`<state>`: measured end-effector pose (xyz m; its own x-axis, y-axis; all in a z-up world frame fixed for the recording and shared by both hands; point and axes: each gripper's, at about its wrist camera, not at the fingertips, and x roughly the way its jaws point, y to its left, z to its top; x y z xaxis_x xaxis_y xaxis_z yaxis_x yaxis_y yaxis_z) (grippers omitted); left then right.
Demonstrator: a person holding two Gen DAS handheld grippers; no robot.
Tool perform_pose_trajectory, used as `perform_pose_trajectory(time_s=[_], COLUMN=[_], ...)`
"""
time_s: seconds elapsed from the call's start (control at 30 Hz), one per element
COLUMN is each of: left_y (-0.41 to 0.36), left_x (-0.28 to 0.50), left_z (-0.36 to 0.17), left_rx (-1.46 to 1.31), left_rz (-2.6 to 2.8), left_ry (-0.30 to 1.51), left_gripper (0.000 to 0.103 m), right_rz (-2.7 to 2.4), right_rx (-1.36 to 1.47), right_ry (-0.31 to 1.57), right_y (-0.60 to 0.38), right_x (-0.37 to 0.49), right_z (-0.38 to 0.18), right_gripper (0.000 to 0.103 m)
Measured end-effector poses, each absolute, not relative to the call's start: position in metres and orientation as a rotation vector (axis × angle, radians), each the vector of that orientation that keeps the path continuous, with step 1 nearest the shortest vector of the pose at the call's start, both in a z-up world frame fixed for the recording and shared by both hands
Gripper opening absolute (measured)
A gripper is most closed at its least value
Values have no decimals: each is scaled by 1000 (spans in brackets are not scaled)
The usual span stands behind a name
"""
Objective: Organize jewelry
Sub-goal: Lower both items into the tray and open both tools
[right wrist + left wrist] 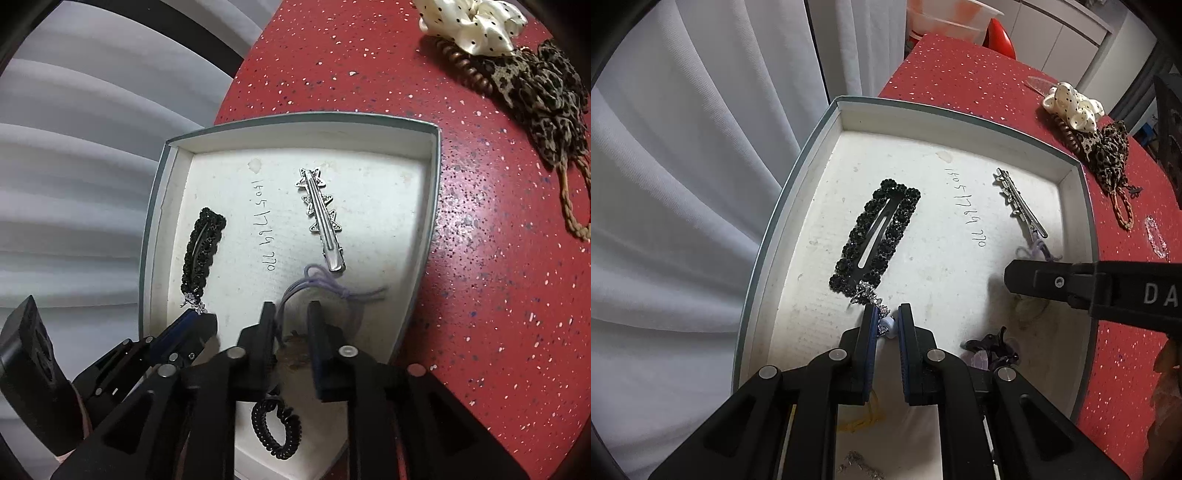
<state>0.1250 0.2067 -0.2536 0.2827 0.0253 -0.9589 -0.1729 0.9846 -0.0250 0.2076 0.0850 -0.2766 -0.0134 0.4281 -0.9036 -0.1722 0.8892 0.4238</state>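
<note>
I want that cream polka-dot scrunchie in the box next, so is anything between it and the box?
Nothing visible blocks it. The cream scrunchie rests partly on a brown coil tie, with bare red table up to the box.

Red speckled table (480, 258) (glittery): open white box (430, 206), cream dotted scrunchie (476, 26), leopard scrunchie (546, 96).

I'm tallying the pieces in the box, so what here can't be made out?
- Left gripper: small pale bead piece, mostly hidden by the pads.
- Purple clip, left view: partly behind the gripper body.
- Brown item, right view: blurred between the right gripper fingers.
- Yellow thread: mostly covered.
</note>
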Motion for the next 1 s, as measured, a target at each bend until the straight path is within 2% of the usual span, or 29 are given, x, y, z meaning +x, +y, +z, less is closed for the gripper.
perform_pose_trajectory(time_s=[0.07, 0.1, 0.13, 0.17, 0.2, 0.33, 0.53, 0.67, 1.0], left_y=[204, 201, 201, 204, 205, 205, 205, 206, 211], left_x=[127, 129, 129, 130, 127, 128, 126, 122, 107], left_z=[-253, -254, -253, -251, -245, -239, -234, -237, -228], left_rx=[-126, -119, -116, -116, -112, -124, -129, -125, -125], left_rz=[129, 130, 132, 139, 174, 169, 186, 218, 234], left_ry=[1281, 1281, 1280, 1276, 1236, 1221, 1220, 1245, 1269], left_gripper=[13, 18, 59, 84, 103, 103, 103, 103, 103], right_rz=[483, 483, 481, 476, 473, 468, 464, 468, 392], right_rx=[218, 218, 218, 218, 222, 254, 304, 291, 118], right_ry=[1513, 1511, 1509, 1506, 1505, 1505, 1499, 1481, 1417], right_y=[83, 82, 82, 81, 78, 71, 66, 67, 83], right_x=[209, 210, 211, 212, 214, 217, 211, 209, 198], right_z=[-276, -275, -274, -273, -272, -270, -258, -249, -226], right_gripper=[24, 27, 29, 33, 34, 35, 45, 62, 62])
